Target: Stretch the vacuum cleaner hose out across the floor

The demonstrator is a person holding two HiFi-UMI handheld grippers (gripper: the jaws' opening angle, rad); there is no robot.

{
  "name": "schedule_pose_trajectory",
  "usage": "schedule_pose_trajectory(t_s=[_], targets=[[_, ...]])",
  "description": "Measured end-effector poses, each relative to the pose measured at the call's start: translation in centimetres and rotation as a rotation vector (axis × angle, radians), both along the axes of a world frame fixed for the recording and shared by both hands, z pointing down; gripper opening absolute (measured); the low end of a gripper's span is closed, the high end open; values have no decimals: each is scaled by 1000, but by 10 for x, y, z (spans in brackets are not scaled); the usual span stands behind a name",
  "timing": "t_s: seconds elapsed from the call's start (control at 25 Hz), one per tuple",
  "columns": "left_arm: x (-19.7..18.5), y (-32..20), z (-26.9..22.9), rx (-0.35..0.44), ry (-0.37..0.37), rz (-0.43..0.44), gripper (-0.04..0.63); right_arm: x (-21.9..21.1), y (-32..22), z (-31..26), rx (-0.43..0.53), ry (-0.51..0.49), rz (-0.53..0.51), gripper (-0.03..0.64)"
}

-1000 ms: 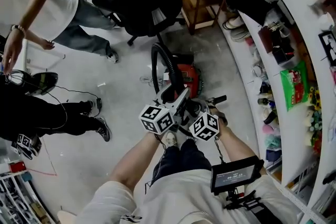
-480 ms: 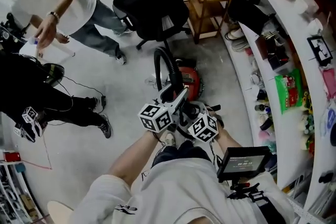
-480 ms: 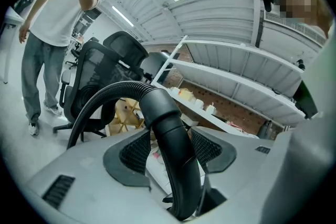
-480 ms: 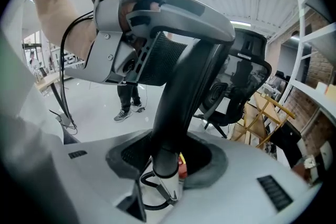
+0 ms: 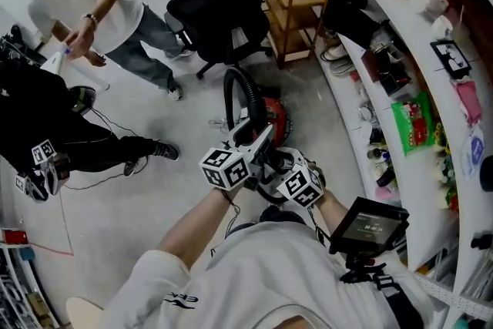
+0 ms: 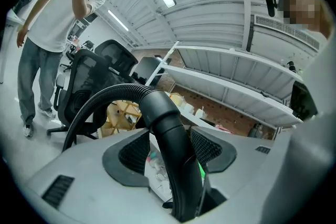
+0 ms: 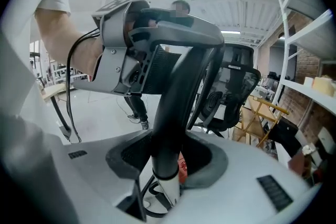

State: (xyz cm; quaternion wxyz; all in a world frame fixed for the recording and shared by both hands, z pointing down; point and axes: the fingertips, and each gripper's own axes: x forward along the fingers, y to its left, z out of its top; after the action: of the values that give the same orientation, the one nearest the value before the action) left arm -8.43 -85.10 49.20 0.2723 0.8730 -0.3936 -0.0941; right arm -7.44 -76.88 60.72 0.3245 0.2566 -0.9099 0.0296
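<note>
we've barely begun: left gripper (image 6: 170,153) and right gripper (image 7: 167,159) both have fingers (image 6: 132,152) clenched on the hose (image 5: 250,100), which arches up from the red vacuum cleaner (image 5: 276,116), not yet stretched along the floor (image 5: 154,193)

The hose (image 6: 100,96) is ribbed matt black plastic with a smooth, faintly glossy cuff (image 6: 168,128); the left gripper (image 6: 170,150) is matt grey plastic with dimpled dark pads (image 6: 134,152).

The pale floor (image 5: 139,196) carries a red vacuum (image 5: 276,113) at its middle, a black chair (image 5: 223,11) behind it and a wooden stand (image 5: 296,8) just beside the chair. A thin cable (image 5: 100,182) trails at left. Perhaps slippers (image 5: 337,52) lie under the curved white shelf (image 5: 427,189), which holds a green packet (image 5: 412,125).
</note>
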Motion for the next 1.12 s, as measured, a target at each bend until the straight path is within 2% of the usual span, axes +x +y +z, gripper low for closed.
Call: schedule_pose_trajectory(t_s=[0.4,0.88,1.12], targets=[[-7,73,-27,43,19,31,235,-8,68,-22,49,-8,59,161],[-32,164,-33,52,32,35,235,-32,157,-28,58,0,68,163],[-30,184,-44,25,12,30,235,-32,181,-41,32,-15,60,163]])
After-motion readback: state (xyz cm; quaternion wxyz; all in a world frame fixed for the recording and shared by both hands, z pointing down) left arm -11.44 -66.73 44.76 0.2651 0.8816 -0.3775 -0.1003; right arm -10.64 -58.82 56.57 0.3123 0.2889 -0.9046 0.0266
